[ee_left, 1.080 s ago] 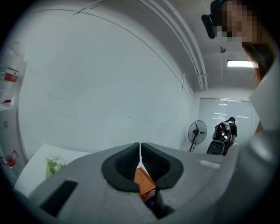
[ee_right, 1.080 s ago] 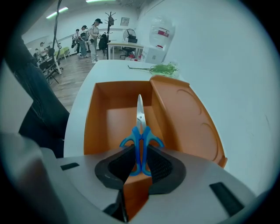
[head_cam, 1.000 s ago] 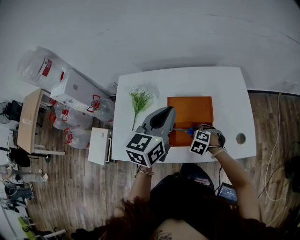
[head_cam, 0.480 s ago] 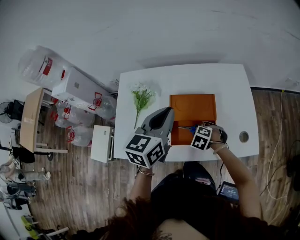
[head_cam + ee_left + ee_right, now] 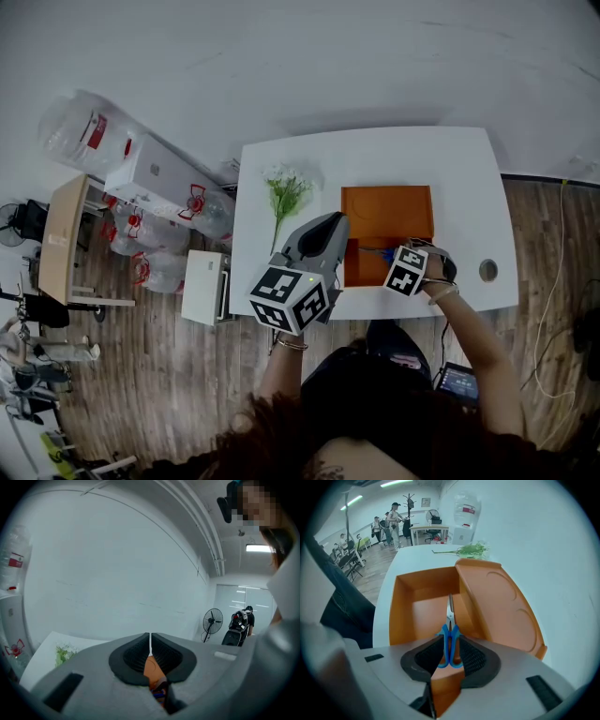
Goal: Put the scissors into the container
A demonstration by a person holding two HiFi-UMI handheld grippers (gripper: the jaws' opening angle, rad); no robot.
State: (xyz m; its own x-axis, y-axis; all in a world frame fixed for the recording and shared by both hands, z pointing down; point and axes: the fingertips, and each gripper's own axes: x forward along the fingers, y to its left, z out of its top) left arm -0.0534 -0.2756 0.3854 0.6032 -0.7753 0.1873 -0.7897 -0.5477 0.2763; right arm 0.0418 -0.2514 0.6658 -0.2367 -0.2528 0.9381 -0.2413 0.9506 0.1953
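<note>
An orange container (image 5: 386,214) lies on the white table, its lid (image 5: 499,613) swung open to the right. Blue-handled scissors (image 5: 450,620) point blades-down into the container's box (image 5: 415,604). Their handles sit between the pads of my right gripper (image 5: 450,654), which hangs over the container's near edge (image 5: 392,255). Those jaws have just been opening and now stand wide around the handles without a clear squeeze. My left gripper (image 5: 150,641) is raised at the front left of the container (image 5: 330,227), shut and empty.
A sprig of green and white flowers (image 5: 284,195) lies left of the container. A round hole (image 5: 487,271) is in the table's right front corner. Water bottles and white boxes (image 5: 150,178) stand on the floor at left. People and a fan (image 5: 212,620) are far off.
The right gripper with the scissors has edged a little further over the container's near edge. The left gripper has stayed where it was.
</note>
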